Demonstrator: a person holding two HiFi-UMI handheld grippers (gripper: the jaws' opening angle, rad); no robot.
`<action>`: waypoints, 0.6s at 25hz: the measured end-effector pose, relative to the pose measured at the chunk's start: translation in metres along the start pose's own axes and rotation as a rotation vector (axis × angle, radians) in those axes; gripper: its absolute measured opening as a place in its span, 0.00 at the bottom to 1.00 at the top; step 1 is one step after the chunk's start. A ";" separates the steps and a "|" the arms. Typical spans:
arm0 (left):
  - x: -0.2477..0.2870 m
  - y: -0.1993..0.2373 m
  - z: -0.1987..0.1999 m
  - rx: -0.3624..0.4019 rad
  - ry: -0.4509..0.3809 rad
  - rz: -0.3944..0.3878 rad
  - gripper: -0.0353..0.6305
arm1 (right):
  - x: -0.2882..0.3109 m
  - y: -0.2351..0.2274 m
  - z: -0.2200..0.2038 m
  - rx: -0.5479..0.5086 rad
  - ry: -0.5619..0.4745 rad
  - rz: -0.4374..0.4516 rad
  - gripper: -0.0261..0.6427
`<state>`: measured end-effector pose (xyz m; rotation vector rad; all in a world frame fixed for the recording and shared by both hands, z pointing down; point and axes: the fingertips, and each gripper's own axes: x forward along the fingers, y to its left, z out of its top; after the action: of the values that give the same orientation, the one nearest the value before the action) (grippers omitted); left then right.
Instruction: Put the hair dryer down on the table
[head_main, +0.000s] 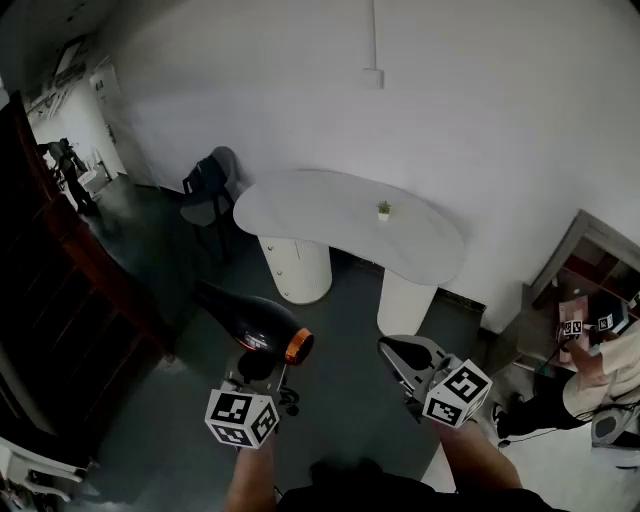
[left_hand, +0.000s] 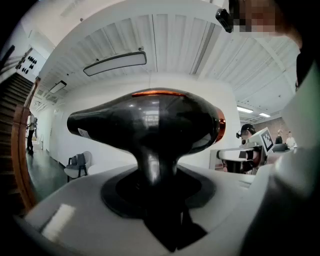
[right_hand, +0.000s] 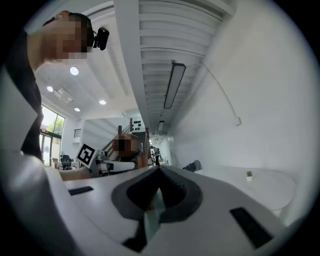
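Black, and clamped at its handle between the fingers (left_hand: 70, 205) of the left gripper (left_hand: 159, 200): the hair dryer (left_hand: 150, 125), body upright above the grip, narrow end to the left and orange-ringed end to the right in the left gripper view. Held in the air over the dark floor (head_main: 345, 330), well short of the white table (head_main: 330, 215) with its small plant (head_main: 384, 209), touching neither. Alongside to the right, clear of the hair dryer, the right gripper (right_hand: 159, 172), fingers pressed together with nothing between them.
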<state>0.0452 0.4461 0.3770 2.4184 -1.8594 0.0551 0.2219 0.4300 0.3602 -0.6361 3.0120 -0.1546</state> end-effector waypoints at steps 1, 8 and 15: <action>0.001 0.000 0.000 0.003 0.002 0.000 0.31 | 0.000 0.000 0.000 0.000 -0.001 0.002 0.06; -0.004 -0.008 -0.004 0.007 0.018 0.002 0.31 | -0.017 -0.003 0.002 0.000 -0.012 0.000 0.06; -0.018 -0.020 -0.012 -0.009 0.017 0.046 0.31 | -0.046 -0.002 0.003 -0.038 -0.053 0.008 0.06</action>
<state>0.0606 0.4692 0.3860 2.3623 -1.9035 0.0705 0.2653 0.4470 0.3595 -0.6216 2.9728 -0.0786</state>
